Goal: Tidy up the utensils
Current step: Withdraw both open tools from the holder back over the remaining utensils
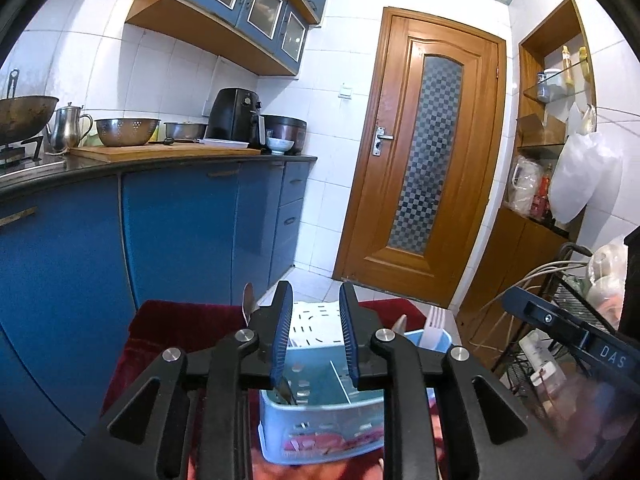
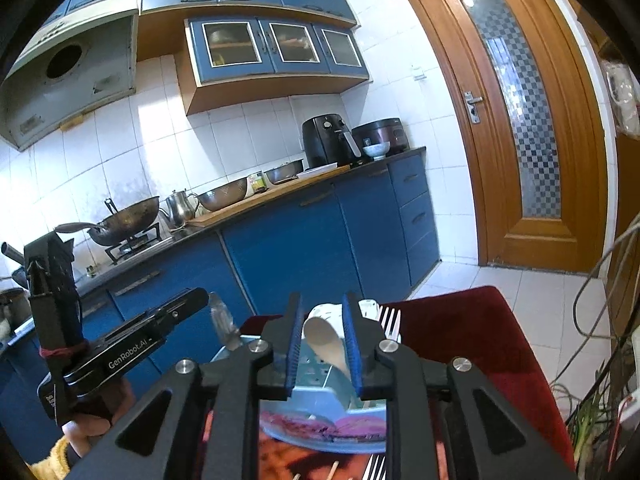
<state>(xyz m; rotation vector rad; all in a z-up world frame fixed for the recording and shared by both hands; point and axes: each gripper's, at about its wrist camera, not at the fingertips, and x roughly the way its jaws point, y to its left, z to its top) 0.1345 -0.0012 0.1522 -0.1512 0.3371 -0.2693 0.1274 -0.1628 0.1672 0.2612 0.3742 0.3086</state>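
Observation:
A light blue utensil holder (image 1: 320,420) stands on a red cloth (image 1: 176,320); it also shows in the right wrist view (image 2: 320,404). My left gripper (image 1: 314,332) is open above the holder with nothing between its pads. A metal utensil handle (image 1: 288,392) leans inside at the left, a metal spoon (image 1: 248,300) rises beside it, and white plastic forks (image 1: 434,330) stand at the right. My right gripper (image 2: 324,344) is open over the holder, and a wooden spoon (image 2: 328,344) stands between its pads; contact is unclear. The left gripper's body (image 2: 132,352) shows at the left.
Blue cabinets (image 1: 180,232) and a counter with a wok (image 2: 124,220), colander (image 1: 128,131) and air fryer (image 1: 236,118) run along the left. A wooden door (image 1: 424,152) is behind. A wire rack with cables (image 1: 560,320) stands right. Fork tines (image 2: 376,468) lie on the cloth.

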